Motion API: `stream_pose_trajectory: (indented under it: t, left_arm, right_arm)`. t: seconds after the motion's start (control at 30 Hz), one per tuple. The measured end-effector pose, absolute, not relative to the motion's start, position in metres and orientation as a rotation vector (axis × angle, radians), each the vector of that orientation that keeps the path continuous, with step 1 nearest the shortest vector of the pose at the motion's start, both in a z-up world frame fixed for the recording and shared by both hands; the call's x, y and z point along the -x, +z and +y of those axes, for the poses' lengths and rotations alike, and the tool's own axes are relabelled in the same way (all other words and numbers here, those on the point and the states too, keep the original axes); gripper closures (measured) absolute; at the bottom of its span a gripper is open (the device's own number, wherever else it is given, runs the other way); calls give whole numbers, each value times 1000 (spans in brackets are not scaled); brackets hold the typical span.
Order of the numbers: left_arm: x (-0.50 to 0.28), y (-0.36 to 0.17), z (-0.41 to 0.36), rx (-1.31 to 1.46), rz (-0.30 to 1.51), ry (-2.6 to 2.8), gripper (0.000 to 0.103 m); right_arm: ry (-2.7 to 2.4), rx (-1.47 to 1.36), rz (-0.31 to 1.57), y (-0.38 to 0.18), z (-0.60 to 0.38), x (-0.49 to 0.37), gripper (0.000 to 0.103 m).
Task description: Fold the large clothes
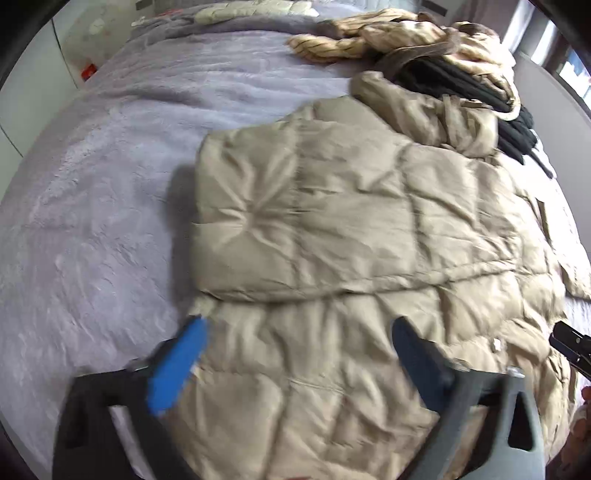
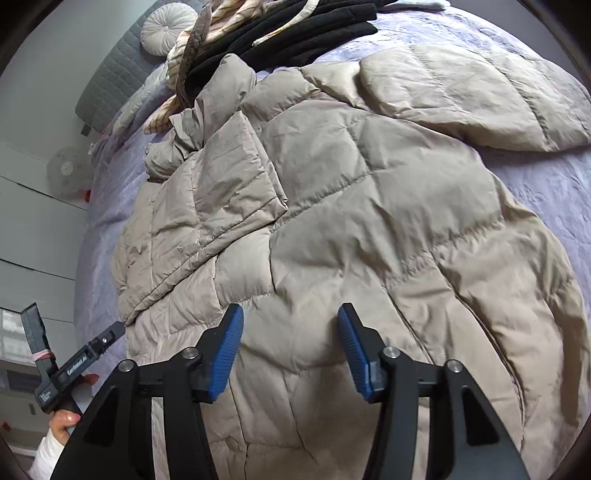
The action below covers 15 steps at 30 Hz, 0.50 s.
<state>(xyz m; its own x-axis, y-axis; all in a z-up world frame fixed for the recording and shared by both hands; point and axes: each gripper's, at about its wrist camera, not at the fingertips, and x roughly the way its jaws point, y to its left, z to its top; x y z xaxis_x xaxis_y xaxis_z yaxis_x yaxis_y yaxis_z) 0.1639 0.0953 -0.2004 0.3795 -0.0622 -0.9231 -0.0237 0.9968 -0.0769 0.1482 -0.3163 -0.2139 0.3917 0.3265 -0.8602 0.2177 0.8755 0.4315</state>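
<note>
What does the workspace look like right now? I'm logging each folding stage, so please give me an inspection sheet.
Surface: bed with lilac plush cover, rumpled.
Job's things: beige puffer coat spread flat, one sleeve folded across the body, other sleeve lying out to the side.
Clutter: pile of black and cream striped clothes beyond the coat; round cushion.
Grippers: left hand-held gripper open over the coat, holding nothing; right hand-held gripper open, holding nothing.
Cables: nothing seen.
Surroundings: grey headboard, fan, white cupboards.

quilted beige coat (image 2: 369, 206) of faintly shiny creased cloth, plushy matt lilac blanket (image 1: 92, 221), ribbed blue rubbery pads (image 2: 227, 354)
</note>
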Motion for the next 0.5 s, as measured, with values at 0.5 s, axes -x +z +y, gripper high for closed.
stream_pose_trajectory:
  t: [0.5]
  left_arm:
    - [-149,-187,-25,-7,1206,-174,1]
  right_arm:
    - [50,-708,1085,-203,-393,-115,15]
